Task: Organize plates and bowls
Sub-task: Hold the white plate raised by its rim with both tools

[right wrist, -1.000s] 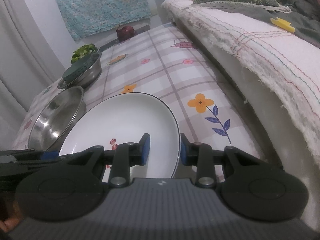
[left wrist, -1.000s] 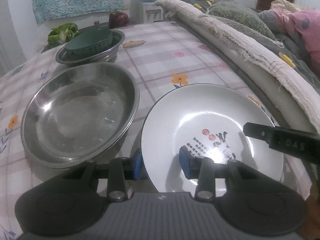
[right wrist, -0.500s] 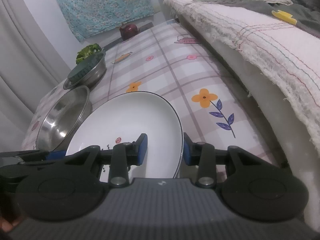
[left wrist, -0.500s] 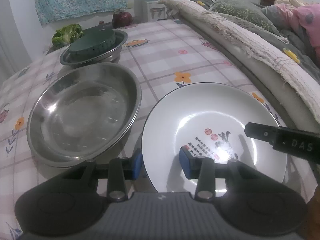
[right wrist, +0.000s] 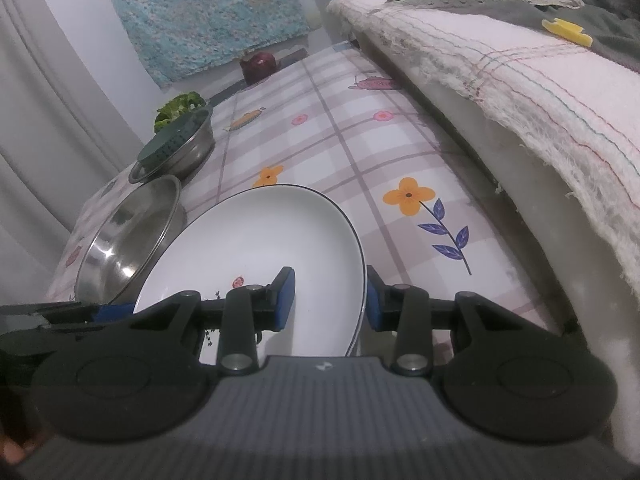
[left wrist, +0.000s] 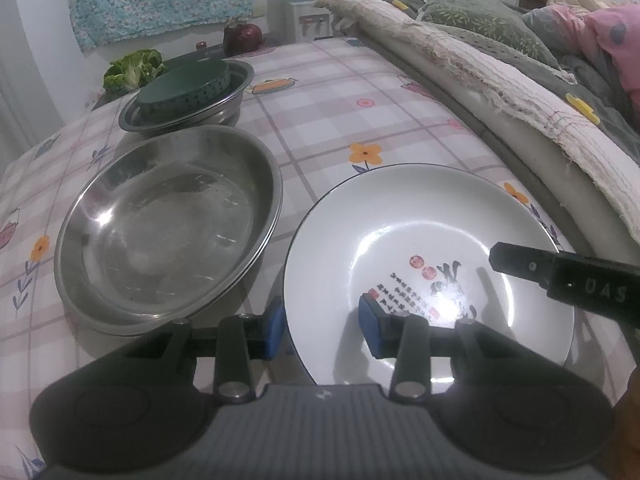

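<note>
A white plate (left wrist: 420, 248) with a dark rim and printed characters is held a little above the checked tablecloth. My left gripper (left wrist: 322, 326) straddles its near left rim with jaws open wide. My right gripper (right wrist: 331, 298) straddles its right rim (right wrist: 362, 280), also open; its finger shows in the left wrist view (left wrist: 568, 280). A large steel bowl (left wrist: 168, 224) sits left of the plate. Behind it a dark green bowl (left wrist: 184, 86) rests in a smaller steel bowl (left wrist: 228, 104).
A bed with a frayed cream blanket (left wrist: 500, 80) and pillows runs along the table's right side. Green lettuce (left wrist: 134, 68) and a dark red onion (left wrist: 242, 36) lie at the table's far end. The tablecloth (left wrist: 340, 112) spreads behind the plate.
Both grippers and the plate have risen and tilted slightly, so the view looks further over the table. The grip on the plate is the same.
</note>
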`<state>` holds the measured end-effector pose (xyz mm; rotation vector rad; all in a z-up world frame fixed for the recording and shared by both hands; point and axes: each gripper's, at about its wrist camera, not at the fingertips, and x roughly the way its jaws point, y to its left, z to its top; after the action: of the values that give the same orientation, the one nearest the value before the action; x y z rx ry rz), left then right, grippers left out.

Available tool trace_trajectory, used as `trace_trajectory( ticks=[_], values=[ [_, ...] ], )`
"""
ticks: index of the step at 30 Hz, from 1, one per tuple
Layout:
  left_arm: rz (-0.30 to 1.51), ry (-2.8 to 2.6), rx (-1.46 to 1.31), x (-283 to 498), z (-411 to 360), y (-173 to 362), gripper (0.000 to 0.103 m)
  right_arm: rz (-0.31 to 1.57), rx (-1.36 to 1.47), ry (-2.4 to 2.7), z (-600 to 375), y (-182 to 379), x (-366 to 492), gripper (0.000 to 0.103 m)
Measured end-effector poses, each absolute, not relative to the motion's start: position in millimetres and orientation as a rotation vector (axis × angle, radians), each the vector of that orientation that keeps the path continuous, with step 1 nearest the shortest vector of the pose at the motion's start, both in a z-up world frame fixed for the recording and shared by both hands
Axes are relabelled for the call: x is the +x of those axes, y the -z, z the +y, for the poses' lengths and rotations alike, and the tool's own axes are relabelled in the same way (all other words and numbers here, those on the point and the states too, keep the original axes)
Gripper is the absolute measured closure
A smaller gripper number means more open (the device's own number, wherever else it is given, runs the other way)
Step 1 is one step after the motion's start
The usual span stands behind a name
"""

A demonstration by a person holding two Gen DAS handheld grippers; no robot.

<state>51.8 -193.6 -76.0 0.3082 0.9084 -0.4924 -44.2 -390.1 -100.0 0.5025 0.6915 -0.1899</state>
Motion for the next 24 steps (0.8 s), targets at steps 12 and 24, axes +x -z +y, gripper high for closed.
trace_trajectory(
  ticks=[12, 24],
  values=[
    [0.878, 0.534, 0.274, 50, -185, 79, 0.063, 0.644, 0.429, 0.178, -383, 104, -48, 0.068],
    [0.891, 0.576, 0.236, 54, -180, 80, 0.06, 0.653, 0.392, 0.165, -386, 103, -41, 0.068]
  ],
)
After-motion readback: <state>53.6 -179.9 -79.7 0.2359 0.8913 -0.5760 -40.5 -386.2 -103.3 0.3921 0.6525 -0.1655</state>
